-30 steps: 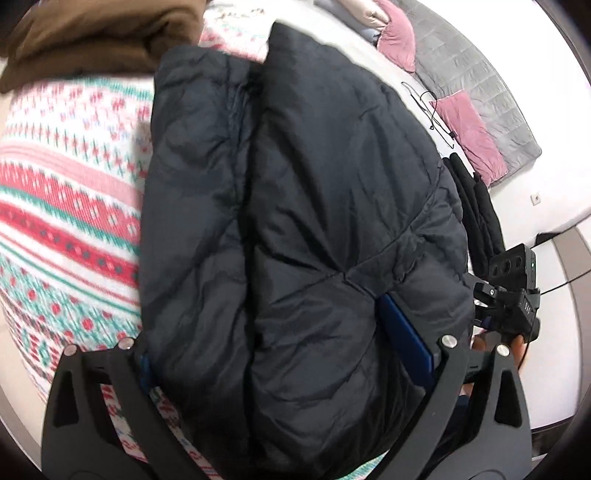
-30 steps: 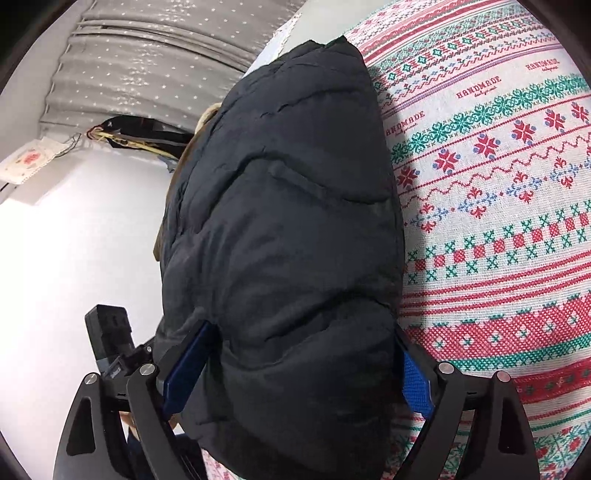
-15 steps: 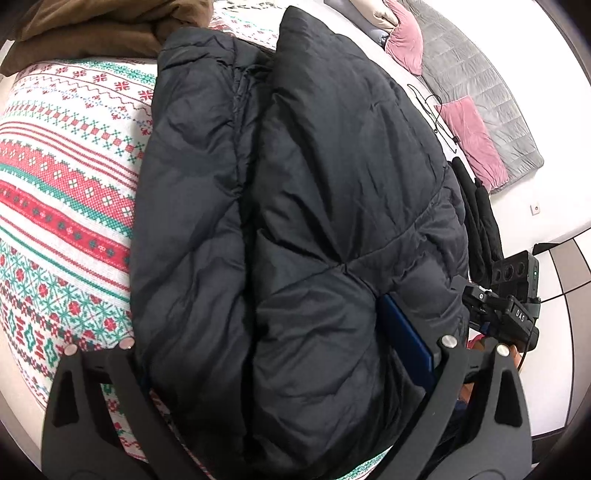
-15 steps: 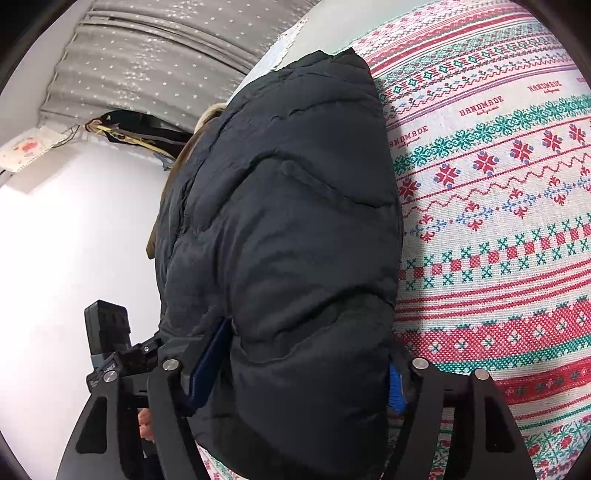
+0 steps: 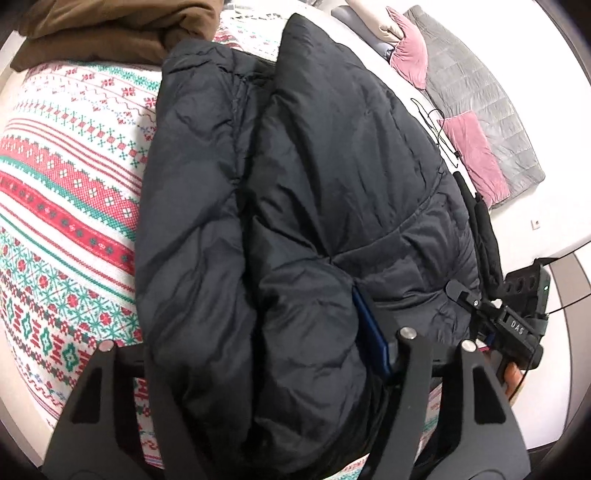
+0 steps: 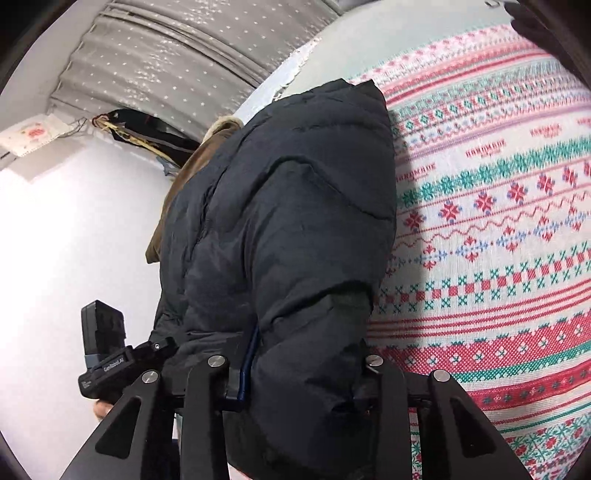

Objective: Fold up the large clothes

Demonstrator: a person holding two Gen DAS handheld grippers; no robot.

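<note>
Lying on the patterned knit blanket (image 5: 66, 192), the black puffer jacket (image 5: 314, 206) is doubled lengthwise. Left gripper (image 5: 255, 350) — jaws partly closed, pinching the jacket's near edge. Right gripper (image 6: 306, 365) — jaws narrowed, clamped on a thick bunch of the same edge. Brown garment (image 5: 110, 29) at the far end.

The black puffer jacket (image 5: 314, 221) hides each hand-held gripper's far fingertip and runs off frame.
</note>
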